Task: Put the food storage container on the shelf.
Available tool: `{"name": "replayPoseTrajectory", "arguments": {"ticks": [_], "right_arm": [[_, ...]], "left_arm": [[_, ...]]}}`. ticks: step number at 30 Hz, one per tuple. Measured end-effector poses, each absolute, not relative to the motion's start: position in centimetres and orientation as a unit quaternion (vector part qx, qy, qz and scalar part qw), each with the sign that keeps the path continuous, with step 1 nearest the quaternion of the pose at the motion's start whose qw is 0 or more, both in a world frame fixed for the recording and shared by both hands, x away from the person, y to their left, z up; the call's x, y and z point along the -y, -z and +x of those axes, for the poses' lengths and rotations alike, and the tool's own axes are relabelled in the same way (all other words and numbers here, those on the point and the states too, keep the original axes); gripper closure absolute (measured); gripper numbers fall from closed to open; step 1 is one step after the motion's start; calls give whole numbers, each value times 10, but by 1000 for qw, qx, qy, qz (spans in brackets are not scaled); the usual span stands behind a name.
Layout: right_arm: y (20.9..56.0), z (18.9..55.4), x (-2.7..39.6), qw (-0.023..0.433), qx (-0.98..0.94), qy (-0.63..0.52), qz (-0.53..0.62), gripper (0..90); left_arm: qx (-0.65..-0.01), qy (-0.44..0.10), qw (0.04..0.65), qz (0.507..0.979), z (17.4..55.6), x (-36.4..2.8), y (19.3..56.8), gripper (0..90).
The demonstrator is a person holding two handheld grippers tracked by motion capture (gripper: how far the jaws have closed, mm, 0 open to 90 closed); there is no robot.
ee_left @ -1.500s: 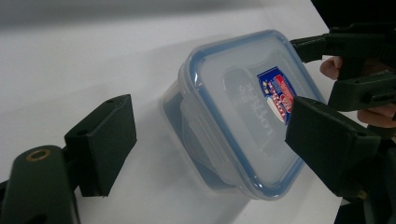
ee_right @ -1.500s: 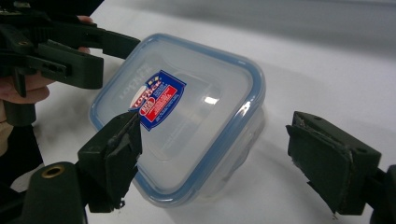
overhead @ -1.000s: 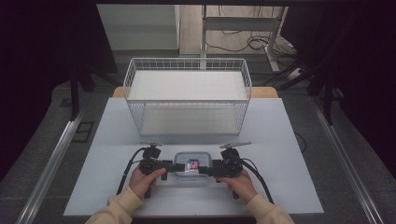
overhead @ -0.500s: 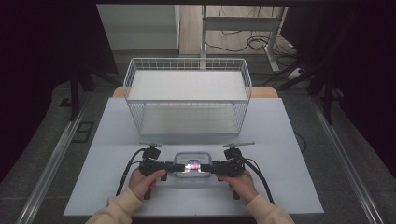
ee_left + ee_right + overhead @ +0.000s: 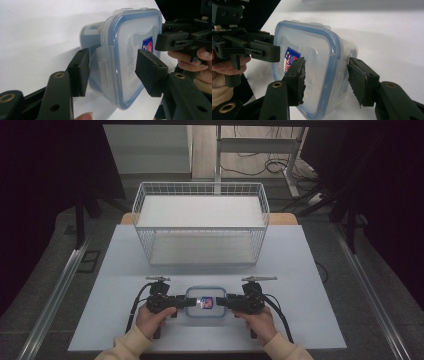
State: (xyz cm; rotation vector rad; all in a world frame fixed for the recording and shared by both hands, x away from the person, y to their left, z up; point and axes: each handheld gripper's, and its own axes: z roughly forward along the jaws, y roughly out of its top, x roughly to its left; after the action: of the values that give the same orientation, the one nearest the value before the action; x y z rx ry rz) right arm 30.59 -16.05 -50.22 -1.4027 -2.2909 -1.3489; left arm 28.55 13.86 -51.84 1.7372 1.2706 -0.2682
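At the near edge of the white table (image 5: 310, 270), two hands come in from the bottom of the high view, each in a cream sleeve. The left hand (image 5: 150, 319) holds the left gripper (image 5: 176, 302) and the right hand (image 5: 257, 320) holds the right gripper (image 5: 229, 302). The grippers point toward each other, with a small clear box (image 5: 206, 302) between them on the table.

The box has a blue-rimmed lid (image 5: 130, 62) with a red and blue sticker (image 5: 147, 46) on top. In the left gripper view, the jaws stand fairly wide apart, one on each side of the box's near end. One pad lies by the side flap (image 5: 100, 67) and the other sits over the lid top. A gap shows between the pads and the plastic, so the jaws are not pressing it.

In the right gripper view, the jaws are likewise spread to a middling gap around the opposite end of the box (image 5: 317, 70). One worn pad is over the lid near the sticker (image 5: 290, 60), and the other is beside the side wall. Whether either pad touches the plastic cannot be told. Across the box, the other gripper's black jaw tip reaches the lid edge.

Farther back, in the middle of the table, stands a white wire basket (image 5: 200, 227). It is well apart from the box.
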Motion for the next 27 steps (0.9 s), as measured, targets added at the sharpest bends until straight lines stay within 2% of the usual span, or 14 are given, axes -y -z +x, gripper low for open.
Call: {"name": "replayPoseTrajectory", "arguments": {"ticks": [6,9,12,15,16,18,20,27], "right_arm": [[499,304,159,54,764,450,-458,499],[490,302,161,23,756,467,-458,611],[486,300,160,-2,769,462,-442,606],[487,302,161,3,769,461,-444,602],[487,302,161,3,769,461,-444,598],[490,302,158,17,778,446,-443,484],[500,301,156,30,784,433,-444,430],[507,303,161,64,780,438,-442,435]], "left_arm": [[-514,95,468,713,284,-138,515,455],[-509,90,468,717,282,-136,512,461],[-508,87,467,719,283,-135,512,459],[-507,86,467,719,284,-135,512,460],[-505,86,468,720,284,-135,513,460],[-503,82,468,722,283,-135,513,464],[-504,85,468,721,283,-136,515,467],[-504,91,474,716,283,-138,519,467]]}}
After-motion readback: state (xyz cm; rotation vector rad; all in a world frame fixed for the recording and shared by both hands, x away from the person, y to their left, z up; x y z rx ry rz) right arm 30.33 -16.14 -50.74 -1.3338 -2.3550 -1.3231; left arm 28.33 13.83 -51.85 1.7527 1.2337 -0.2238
